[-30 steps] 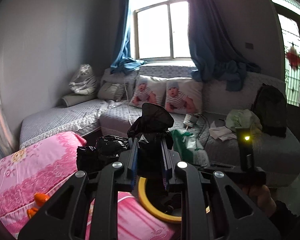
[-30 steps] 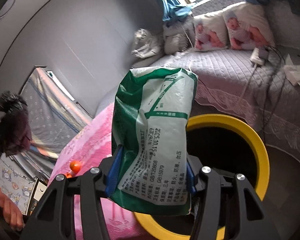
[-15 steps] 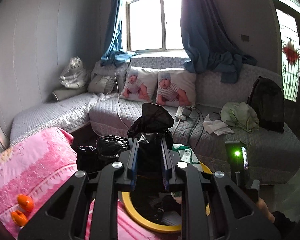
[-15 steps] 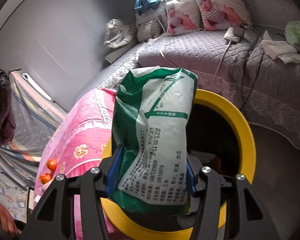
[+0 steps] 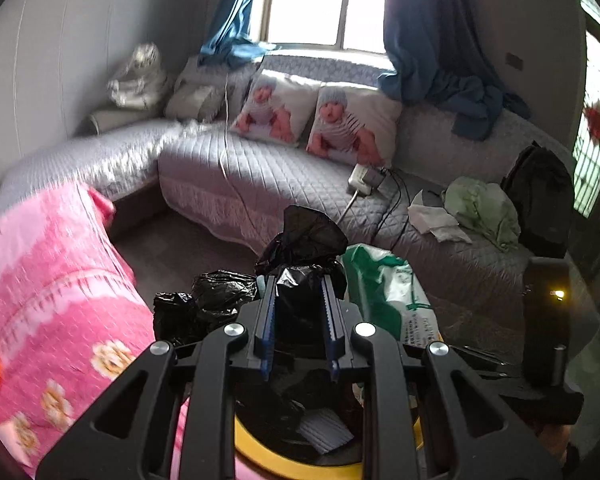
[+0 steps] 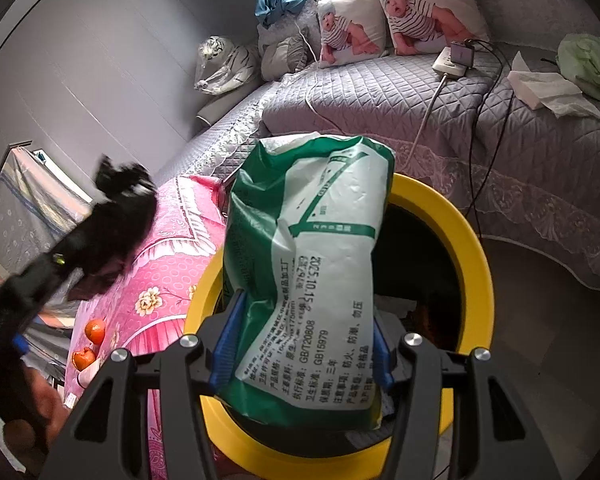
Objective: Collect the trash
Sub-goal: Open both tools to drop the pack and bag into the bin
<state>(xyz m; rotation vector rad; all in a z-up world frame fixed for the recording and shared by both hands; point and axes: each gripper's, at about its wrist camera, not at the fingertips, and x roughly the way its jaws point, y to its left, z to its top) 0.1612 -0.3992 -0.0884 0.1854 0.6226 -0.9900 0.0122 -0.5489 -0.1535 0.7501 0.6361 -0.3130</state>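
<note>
**Two grippers holding trash over a yellow bin**

The right gripper (image 6: 300, 344) clamps a green-and-white plastic package (image 6: 312, 264) above the yellow-rimmed bin (image 6: 472, 264). To its left, the left gripper (image 5: 299, 320) pinches a crumpled black plastic bag (image 5: 304, 248) over the bin's near edge.

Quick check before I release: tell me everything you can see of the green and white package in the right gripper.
The green and white package is a crinkled, glossy plastic wrapper, soft-looking, printed with dark text and a date. The right gripper clamps its lower part from both sides, holding it roughly upright above the yellow-rimmed bin. It appears to touch nothing else.
</note>
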